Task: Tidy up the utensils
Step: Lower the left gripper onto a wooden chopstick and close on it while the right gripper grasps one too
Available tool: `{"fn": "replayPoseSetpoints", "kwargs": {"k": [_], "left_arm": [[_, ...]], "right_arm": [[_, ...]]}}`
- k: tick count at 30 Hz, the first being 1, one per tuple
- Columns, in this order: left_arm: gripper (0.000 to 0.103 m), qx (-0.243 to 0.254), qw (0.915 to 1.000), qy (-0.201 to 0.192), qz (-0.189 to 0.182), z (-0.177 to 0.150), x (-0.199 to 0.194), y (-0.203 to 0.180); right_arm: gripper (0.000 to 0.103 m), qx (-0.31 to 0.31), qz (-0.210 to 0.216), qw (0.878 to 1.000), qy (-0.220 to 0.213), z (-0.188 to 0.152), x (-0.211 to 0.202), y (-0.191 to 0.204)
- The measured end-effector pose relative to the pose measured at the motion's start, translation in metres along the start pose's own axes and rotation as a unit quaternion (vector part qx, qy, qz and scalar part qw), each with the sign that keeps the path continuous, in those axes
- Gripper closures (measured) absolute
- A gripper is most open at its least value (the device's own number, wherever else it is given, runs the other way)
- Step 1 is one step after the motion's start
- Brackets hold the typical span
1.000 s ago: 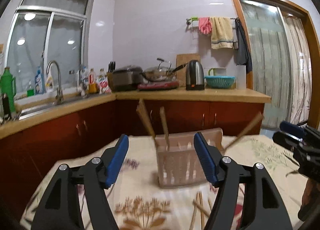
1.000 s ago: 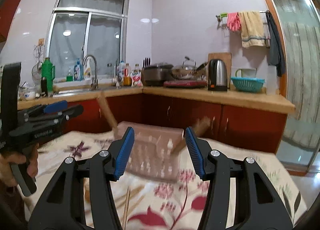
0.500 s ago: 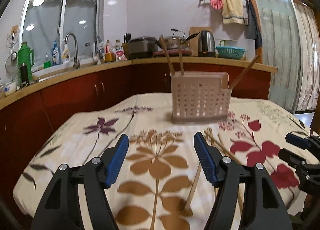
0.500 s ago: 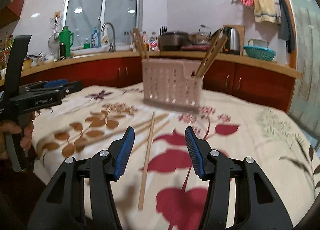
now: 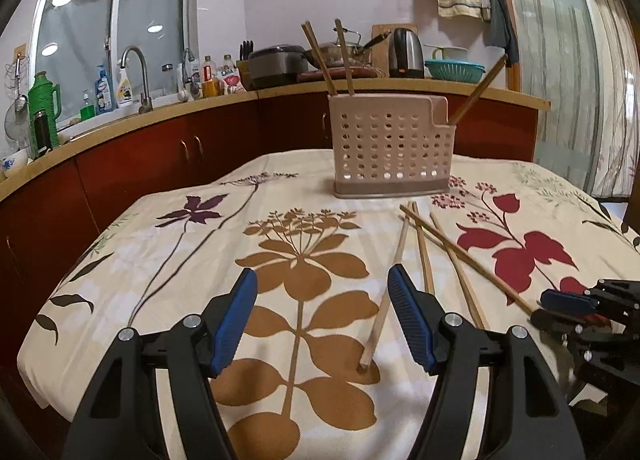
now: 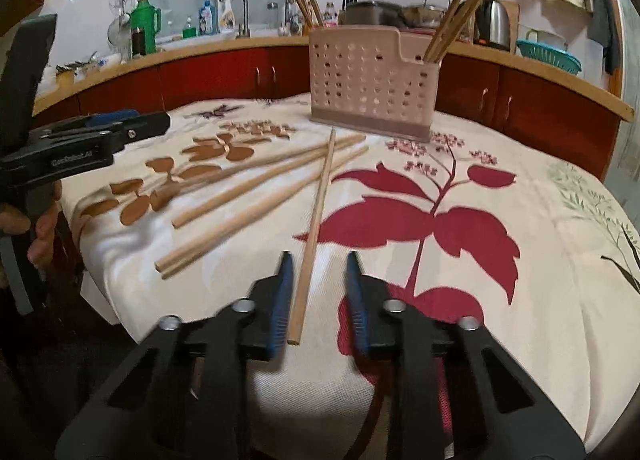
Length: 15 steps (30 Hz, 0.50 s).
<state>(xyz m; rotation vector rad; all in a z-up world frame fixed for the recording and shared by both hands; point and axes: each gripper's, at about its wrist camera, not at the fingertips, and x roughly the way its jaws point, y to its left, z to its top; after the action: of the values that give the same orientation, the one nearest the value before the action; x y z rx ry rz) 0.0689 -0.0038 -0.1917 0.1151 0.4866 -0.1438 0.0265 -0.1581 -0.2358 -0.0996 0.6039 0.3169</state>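
A pinkish perforated utensil holder stands upright on the flowered tablecloth, with chopsticks poking out of both ends. Several loose wooden chopsticks lie in front of it. My right gripper is low over the cloth and its jaws are closing around the near end of one chopstick; a gap still shows beside the right pad. My left gripper is open above the cloth, and the near end of a pale chopstick lies just inside its right finger, untouched.
The table's near edge drops off just under the right gripper. A person's hand holds the left gripper at the left. Behind the table run red cabinets and a counter with a sink tap, pots and a kettle.
Both grippers have come down toward the tablecloth and tilted downward, so the holder now looks farther off. The right jaws have narrowed around a chopstick end. The left jaws kept their width.
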Motion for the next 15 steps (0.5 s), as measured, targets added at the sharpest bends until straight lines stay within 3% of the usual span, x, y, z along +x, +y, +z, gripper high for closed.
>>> {"fn": "replayPoseSetpoints", "kwargs": {"k": [3,15], "left_arm": [[0.037,0.001,1.0000,0.008,-0.006,-0.004,0.003,-0.002],[0.042,0.004,0.9986,0.044,-0.029,-0.018,0.016,-0.007]], "right_arm": [[0.096,0.001,-0.016,1.000,0.002,0.001,-0.001,-0.002],[0.097,0.045,-0.081,0.996,-0.001,-0.003,-0.003,-0.042]]}}
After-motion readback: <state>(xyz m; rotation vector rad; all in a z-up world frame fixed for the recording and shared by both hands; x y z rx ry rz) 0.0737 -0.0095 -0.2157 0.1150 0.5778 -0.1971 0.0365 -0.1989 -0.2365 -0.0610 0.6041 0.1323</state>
